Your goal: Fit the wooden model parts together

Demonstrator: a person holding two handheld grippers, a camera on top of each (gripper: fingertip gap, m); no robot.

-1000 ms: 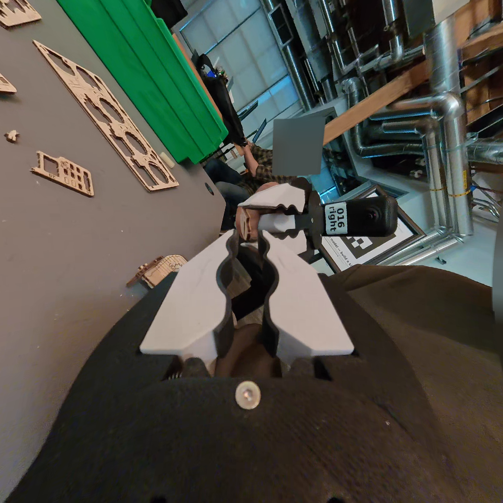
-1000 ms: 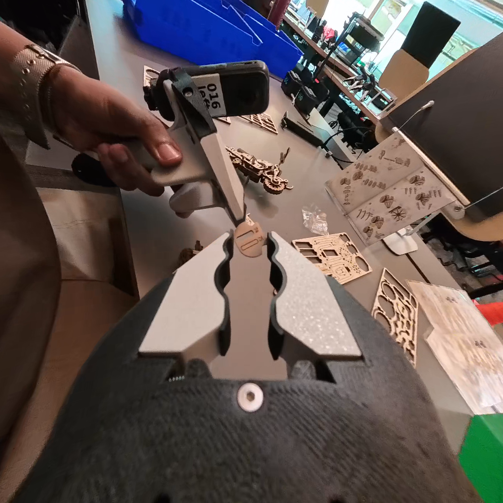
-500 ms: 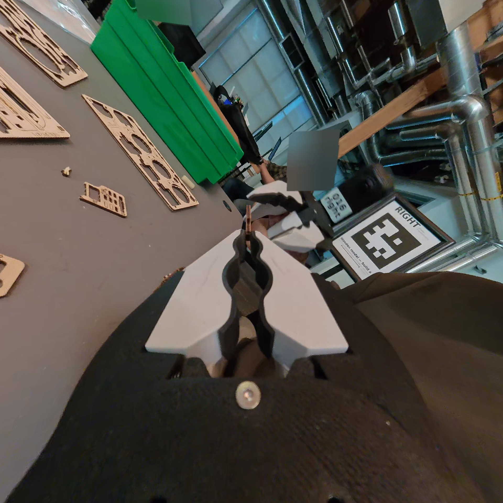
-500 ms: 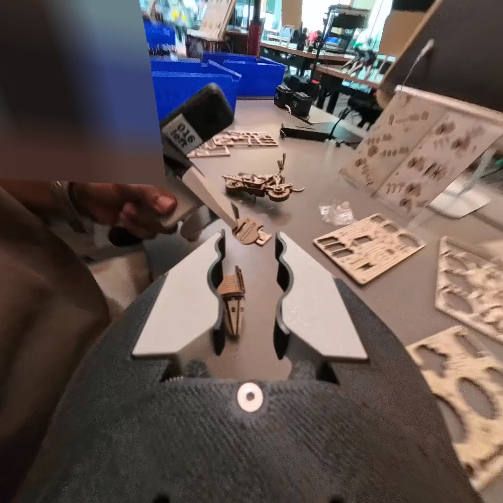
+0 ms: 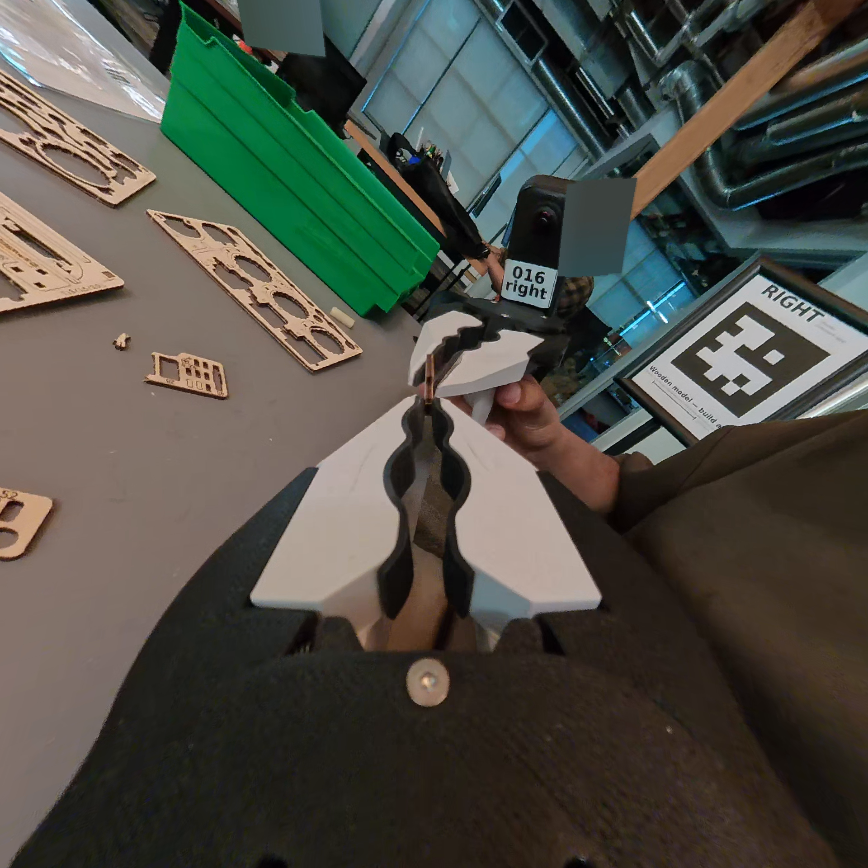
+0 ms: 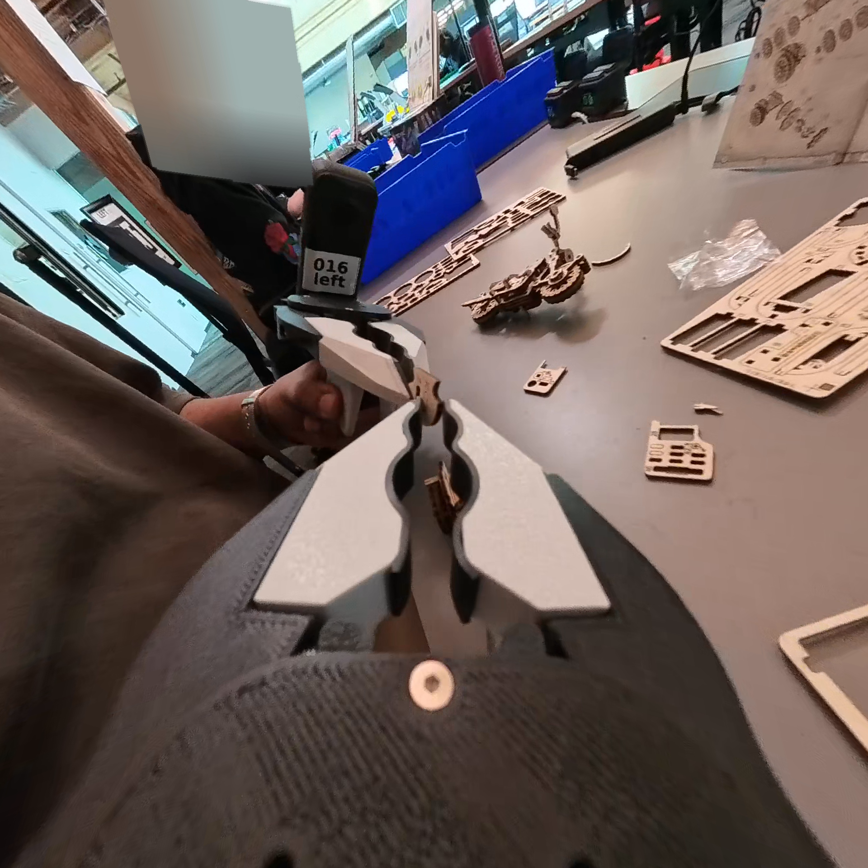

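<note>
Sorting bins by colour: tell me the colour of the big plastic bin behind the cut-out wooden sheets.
Bright green plastic bin, plain with no pattern; the left wrist view shows it best.

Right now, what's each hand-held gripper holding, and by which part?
A small flat wooden piece sits pinched at both tips: the left hand-held gripper grips one edge, the right hand-held gripper the opposite edge. Which holds firmer cannot be told.

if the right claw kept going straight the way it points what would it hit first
Most likely the small wooden piece pinched in the left claw: it sits right at the right claw tips, possibly already between them. Depth is hard to judge.
</note>
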